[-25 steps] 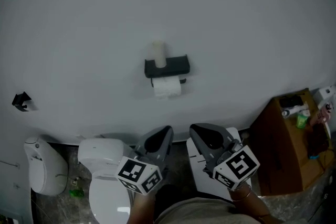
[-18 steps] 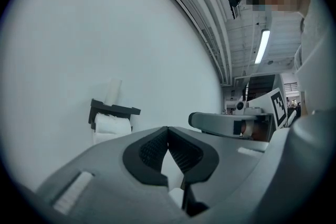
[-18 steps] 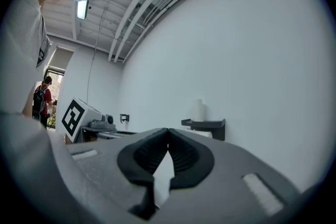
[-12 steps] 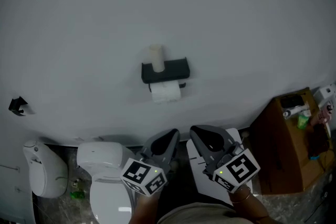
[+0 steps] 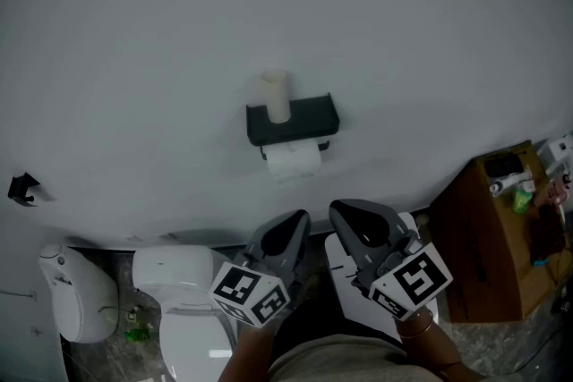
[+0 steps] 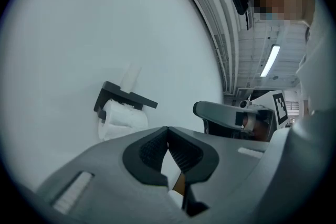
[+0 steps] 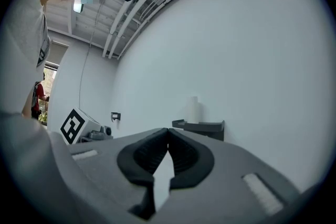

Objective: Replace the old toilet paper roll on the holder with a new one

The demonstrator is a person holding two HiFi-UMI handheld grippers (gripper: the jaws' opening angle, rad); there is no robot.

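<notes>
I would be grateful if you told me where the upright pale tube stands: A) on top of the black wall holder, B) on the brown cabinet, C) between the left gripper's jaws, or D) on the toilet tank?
A: the tube stands upright on top of the black holder, just above the hanging paper roll.

Bare wall [image 5: 430,31] is stretching wide around the black holder [image 5: 293,121], leaving open approaches from the left, right and front. A pale upright cylinder [image 5: 275,96], possibly a spare roll, is standing on its shelf and blocking the top left, while the toilet [image 5: 170,268] and wooden cabinet [image 5: 488,237] are crowding the space lower down.
</notes>
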